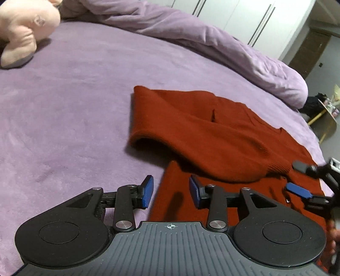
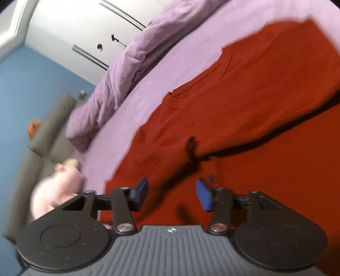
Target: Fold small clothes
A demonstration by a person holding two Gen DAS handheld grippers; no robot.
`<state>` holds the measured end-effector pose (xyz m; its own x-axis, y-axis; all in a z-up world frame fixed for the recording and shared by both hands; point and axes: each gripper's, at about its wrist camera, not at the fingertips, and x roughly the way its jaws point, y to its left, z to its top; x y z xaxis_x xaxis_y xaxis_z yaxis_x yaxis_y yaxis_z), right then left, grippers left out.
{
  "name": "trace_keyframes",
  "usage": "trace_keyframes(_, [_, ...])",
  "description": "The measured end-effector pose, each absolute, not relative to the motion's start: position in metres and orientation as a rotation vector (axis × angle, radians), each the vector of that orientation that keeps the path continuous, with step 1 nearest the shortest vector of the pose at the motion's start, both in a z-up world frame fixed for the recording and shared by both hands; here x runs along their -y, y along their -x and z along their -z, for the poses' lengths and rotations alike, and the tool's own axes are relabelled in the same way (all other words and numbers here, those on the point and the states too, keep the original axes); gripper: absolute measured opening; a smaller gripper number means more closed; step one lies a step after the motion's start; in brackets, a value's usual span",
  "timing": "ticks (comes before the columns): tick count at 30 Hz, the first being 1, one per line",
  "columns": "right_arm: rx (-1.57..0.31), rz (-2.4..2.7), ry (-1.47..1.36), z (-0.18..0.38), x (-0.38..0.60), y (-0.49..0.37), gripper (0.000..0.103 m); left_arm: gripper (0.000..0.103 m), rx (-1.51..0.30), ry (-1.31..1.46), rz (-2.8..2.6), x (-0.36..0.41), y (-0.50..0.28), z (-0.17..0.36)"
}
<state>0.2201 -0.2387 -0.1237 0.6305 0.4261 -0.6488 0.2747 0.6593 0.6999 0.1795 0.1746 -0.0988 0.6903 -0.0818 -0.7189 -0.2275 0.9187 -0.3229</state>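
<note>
A rust-red knit sweater point(image 1: 212, 135) lies on the purple bed sheet point(image 1: 63, 118), with one sleeve folded across its body. My left gripper point(image 1: 171, 192) is open and empty, low over the sweater's near left edge. My right gripper point(image 2: 172, 194) is open and empty, just above the sweater point(image 2: 244, 102). The right gripper also shows at the right edge of the left wrist view point(image 1: 301, 178), over the sleeve cuff. The right wrist view is blurred.
A bunched purple duvet point(image 1: 212, 46) lies along the far side of the bed. A pink plush toy point(image 1: 23, 31) sits at the far left. White wardrobe doors point(image 1: 244, 17) stand behind. A grey sofa point(image 2: 36, 148) stands beside the bed.
</note>
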Motion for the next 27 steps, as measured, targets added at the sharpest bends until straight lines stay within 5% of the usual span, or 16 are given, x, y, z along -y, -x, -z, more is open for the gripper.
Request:
trace_keyframes(6, [-0.900, -0.104, -0.724, 0.123, 0.218, -0.245, 0.055, 0.041, -0.815, 0.419, -0.073, -0.175, -0.189, 0.107])
trace_keyframes(7, [-0.909, -0.119, -0.695, 0.123, 0.214, -0.247, 0.046, 0.041, -0.820, 0.415, -0.074, -0.175, -0.191, 0.108])
trace_keyframes(8, [-0.931, -0.141, -0.663, 0.124, 0.210, -0.249, 0.021, 0.040, -0.823, 0.415, -0.075, -0.175, -0.192, 0.109])
trace_keyframes(9, [-0.952, -0.157, -0.645, 0.123, 0.207, -0.251, 0.008, 0.040, -0.823, 0.414, -0.076, -0.176, -0.193, 0.109])
trace_keyframes(19, [-0.654, 0.048, -0.462, 0.028, 0.264, -0.247, 0.007, 0.041, -0.819, 0.356, -0.107, -0.157, -0.224, 0.106])
trace_keyframes(25, [-0.829, 0.232, -0.492, 0.078, 0.340, -0.248, 0.008, 0.041, -0.857, 0.390, -0.091, -0.136, -0.247, 0.115])
trace_keyframes(27, [-0.847, 0.226, -0.553, 0.091, 0.354, -0.241, 0.015, 0.041, -0.858, 0.345, -0.102, -0.129, -0.250, 0.115])
